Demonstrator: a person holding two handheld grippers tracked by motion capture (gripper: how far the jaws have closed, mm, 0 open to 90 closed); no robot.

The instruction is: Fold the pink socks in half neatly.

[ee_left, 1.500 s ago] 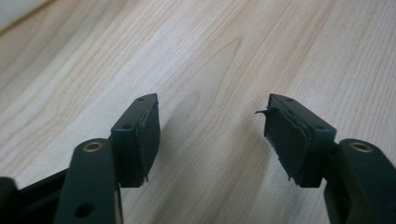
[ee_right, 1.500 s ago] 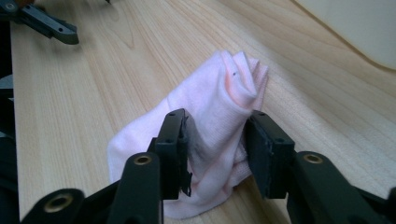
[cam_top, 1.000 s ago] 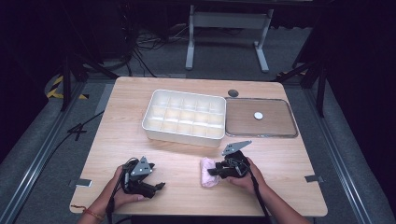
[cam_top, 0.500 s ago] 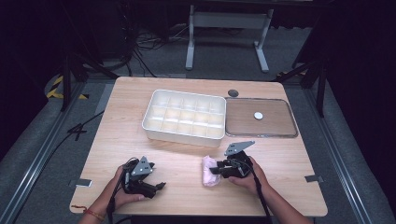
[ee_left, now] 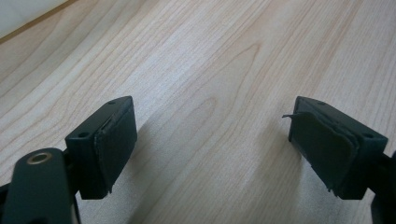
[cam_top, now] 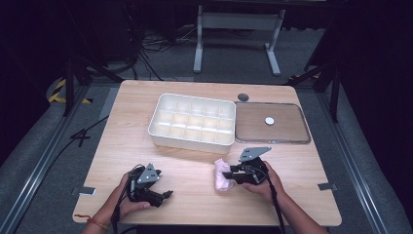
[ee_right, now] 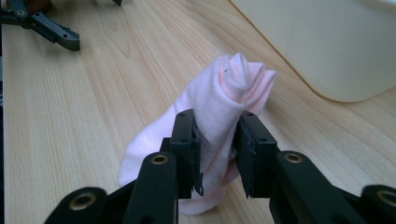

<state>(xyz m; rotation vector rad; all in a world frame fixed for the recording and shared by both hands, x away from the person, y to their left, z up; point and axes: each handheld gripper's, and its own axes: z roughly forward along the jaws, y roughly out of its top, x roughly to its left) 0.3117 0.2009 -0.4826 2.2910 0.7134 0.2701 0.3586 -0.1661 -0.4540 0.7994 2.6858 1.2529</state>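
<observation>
A rolled pink sock [ee_right: 219, 107] lies on the wooden table [cam_top: 195, 165] near its front edge. My right gripper [ee_right: 217, 149] is shut on it, both pads pressing the roll's middle; in the high view the right gripper [cam_top: 234, 173] points left at the pink sock [cam_top: 222, 175]. The left gripper [cam_top: 163, 195] rests at the front left in the person's hand. Its jaws stand wide apart over bare wood, seen in the left gripper view with the left gripper [ee_left: 210, 149] holding nothing.
A white tray [cam_top: 192, 139] divided into several compartments stands mid-table. To its right lies a flat clear lid [cam_top: 292, 131] with a small white disc [cam_top: 269, 120] on it. A dark round cap [cam_top: 243, 97] sits behind the tray. The other gripper [ee_right: 46, 25] shows far off.
The right gripper has shifted slightly with the sock held in it. The left gripper has kept still.
</observation>
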